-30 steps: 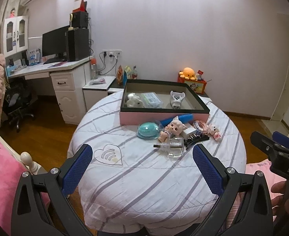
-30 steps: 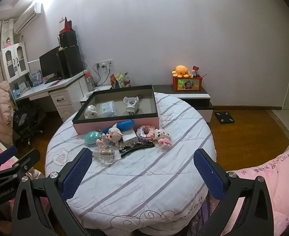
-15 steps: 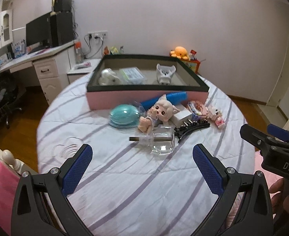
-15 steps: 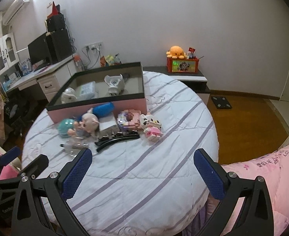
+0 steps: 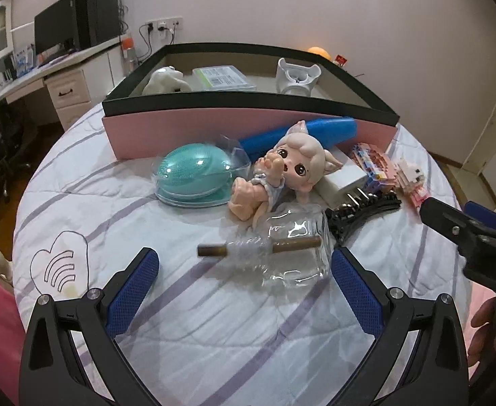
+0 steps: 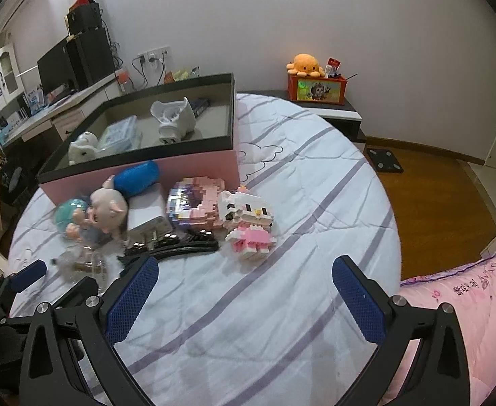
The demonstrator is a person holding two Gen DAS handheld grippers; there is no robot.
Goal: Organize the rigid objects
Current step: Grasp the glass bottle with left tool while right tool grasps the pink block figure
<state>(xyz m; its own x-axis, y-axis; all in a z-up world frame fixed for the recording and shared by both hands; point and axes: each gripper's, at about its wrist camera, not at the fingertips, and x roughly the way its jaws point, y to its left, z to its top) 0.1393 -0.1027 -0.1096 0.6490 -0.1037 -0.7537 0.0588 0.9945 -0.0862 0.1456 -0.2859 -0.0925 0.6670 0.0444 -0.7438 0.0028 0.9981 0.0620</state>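
Observation:
A pink box with a black rim (image 5: pixel 248 125) (image 6: pixel 139 172) stands on the round striped table and holds a white figure, a clear case and a white holder. In front of it lie a teal brush in a clear case (image 5: pixel 193 176), a blue tube (image 5: pixel 298 132), a pig-eared doll (image 5: pixel 281 176) (image 6: pixel 102 213), a white plug (image 6: pixel 146 216), pink block toys (image 6: pixel 248 223), a black hair clip (image 5: pixel 362 213) (image 6: pixel 180 247) and a clear bottle with a brown stick (image 5: pixel 281 253). My left gripper (image 5: pixel 244 280) is open just short of the bottle. My right gripper (image 6: pixel 244 291) is open before the block toys.
A desk with a monitor and speakers (image 5: pixel 65 34) stands at the left. An orange plush on a red box (image 6: pixel 315 81) sits on a low shelf behind the table. Pink bedding (image 6: pixel 467 321) lies at the right, wooden floor beyond. A hand (image 5: pixel 484 324) holds the right gripper.
Both grippers have moved forward and lower toward the objects on the table, which now look much larger. Both stay open. The objects have not moved.

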